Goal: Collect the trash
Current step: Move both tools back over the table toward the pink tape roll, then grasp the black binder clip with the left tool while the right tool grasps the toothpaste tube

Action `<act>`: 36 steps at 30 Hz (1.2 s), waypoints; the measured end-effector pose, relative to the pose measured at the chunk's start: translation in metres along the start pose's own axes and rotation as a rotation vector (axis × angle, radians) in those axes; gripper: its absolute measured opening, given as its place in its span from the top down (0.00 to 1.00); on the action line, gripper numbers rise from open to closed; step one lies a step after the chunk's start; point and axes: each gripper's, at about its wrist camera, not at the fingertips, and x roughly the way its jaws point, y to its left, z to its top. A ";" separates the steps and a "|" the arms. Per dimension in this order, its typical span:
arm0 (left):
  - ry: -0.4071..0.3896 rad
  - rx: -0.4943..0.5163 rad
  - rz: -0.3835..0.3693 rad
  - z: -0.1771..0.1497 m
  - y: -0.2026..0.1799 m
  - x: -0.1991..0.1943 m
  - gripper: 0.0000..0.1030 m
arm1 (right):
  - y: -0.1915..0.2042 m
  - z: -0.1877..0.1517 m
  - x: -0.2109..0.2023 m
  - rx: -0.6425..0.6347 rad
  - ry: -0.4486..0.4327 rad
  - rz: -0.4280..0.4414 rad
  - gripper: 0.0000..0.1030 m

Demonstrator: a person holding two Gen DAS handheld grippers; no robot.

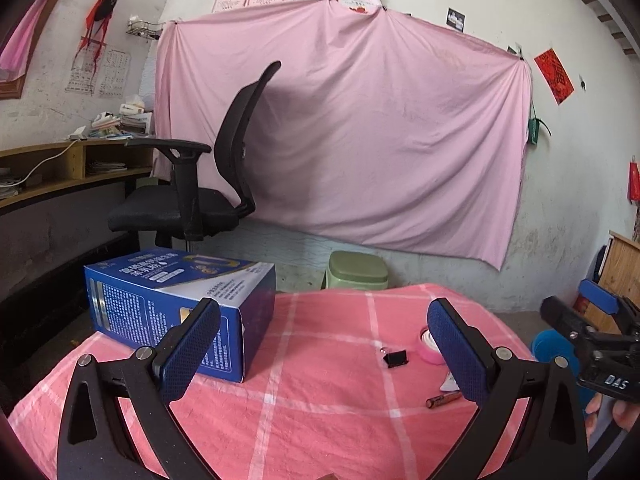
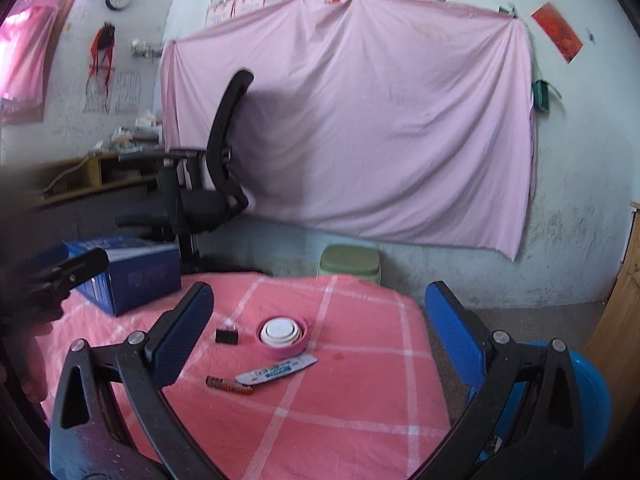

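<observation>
Left gripper [image 1: 324,344]: jaws wide apart, empty.
Right gripper [image 2: 318,332]: spread, nothing held.
Trash: battery [image 2: 229,385] and wrapper [image 2: 277,369] on checked cloth [image 2: 340,420], six o'clock of pink cup [image 2: 281,337].
Advice: straddle one item squarely before closing; avoid the binder clip [image 2: 227,336].

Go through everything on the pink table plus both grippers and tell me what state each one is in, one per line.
left gripper: open, empty
right gripper: open, empty
blue box: lying on its side, closed
pink container: upright, white lid on
binder clip: shut, loose on cloth
battery: lying flat
white wrapper: lying flat, touching battery
green bin: lid shut, beyond table
</observation>
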 end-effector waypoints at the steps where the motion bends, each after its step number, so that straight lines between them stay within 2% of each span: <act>1: 0.014 0.005 -0.005 -0.001 0.000 0.004 0.01 | 0.000 -0.001 0.005 0.001 0.021 0.000 0.00; 6: 0.095 0.036 -0.045 -0.003 -0.001 0.028 0.03 | -0.004 -0.009 0.040 0.030 0.179 0.020 0.00; 8: 0.118 0.042 -0.064 -0.004 -0.002 0.036 0.06 | -0.003 -0.012 0.053 0.032 0.243 0.043 0.00; 11: 0.180 0.046 -0.098 -0.005 -0.002 0.054 0.21 | -0.002 -0.020 0.070 0.036 0.333 0.076 0.00; 16: 0.290 0.041 -0.162 -0.009 -0.003 0.083 0.47 | -0.002 -0.031 0.089 0.047 0.453 0.109 0.07; 21: 0.407 0.025 -0.249 -0.014 -0.008 0.111 0.60 | 0.005 -0.041 0.106 0.033 0.555 0.135 0.10; 26: 0.485 -0.021 -0.285 -0.018 -0.007 0.127 0.62 | 0.013 -0.046 0.111 -0.013 0.611 0.105 0.13; 29: 0.509 -0.028 -0.315 -0.019 -0.011 0.132 0.62 | 0.009 -0.046 0.108 -0.023 0.613 0.090 0.25; 31: 0.522 -0.021 -0.334 -0.019 -0.017 0.137 0.62 | 0.002 -0.045 0.106 -0.010 0.609 0.081 0.40; 33: 0.540 -0.008 -0.345 -0.021 -0.023 0.141 0.62 | -0.006 -0.045 0.106 0.013 0.607 0.079 0.49; 34: 0.553 -0.003 -0.349 -0.022 -0.026 0.143 0.62 | -0.011 -0.045 0.105 0.031 0.606 0.080 0.53; 36: 0.576 0.008 -0.350 -0.025 -0.031 0.149 0.62 | -0.016 -0.045 0.106 0.055 0.605 0.092 0.53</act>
